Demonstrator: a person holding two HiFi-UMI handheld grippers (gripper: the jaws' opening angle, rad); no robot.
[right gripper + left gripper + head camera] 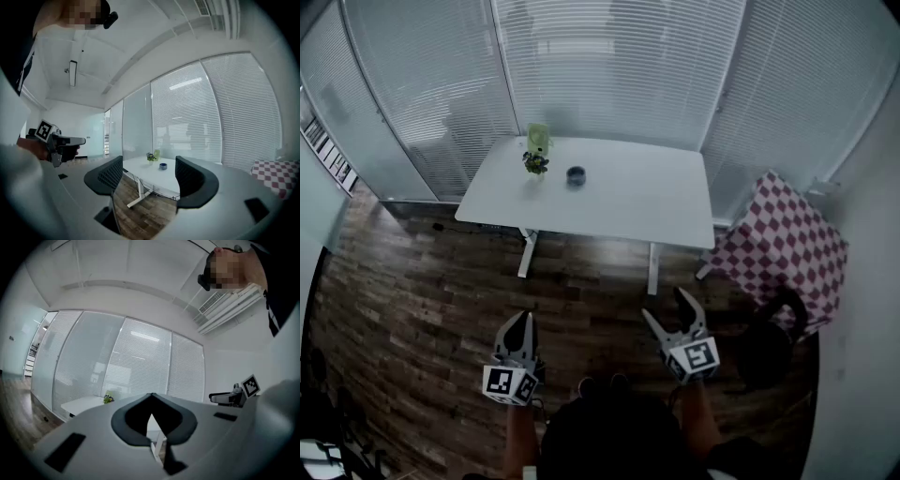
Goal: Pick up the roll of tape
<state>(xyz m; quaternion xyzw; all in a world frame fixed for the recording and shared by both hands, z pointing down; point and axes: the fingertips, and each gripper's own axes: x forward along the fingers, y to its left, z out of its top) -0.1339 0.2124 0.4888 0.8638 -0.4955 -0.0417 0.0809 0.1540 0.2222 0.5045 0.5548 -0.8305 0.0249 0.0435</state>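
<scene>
On the white table (656, 202) sits the roll of tape (576, 175) — left claw (522, 317) closed; right claw (665, 304) spread wide, empty.

My right gripper (149, 182) gapes empty; the roll of tape (163, 166) sits beside a plant (151, 156) near the table's (140, 172) far edge.

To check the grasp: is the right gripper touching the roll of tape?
Apart. The head view shows the right gripper over the floor, the roll of tape far off on the table.
</scene>
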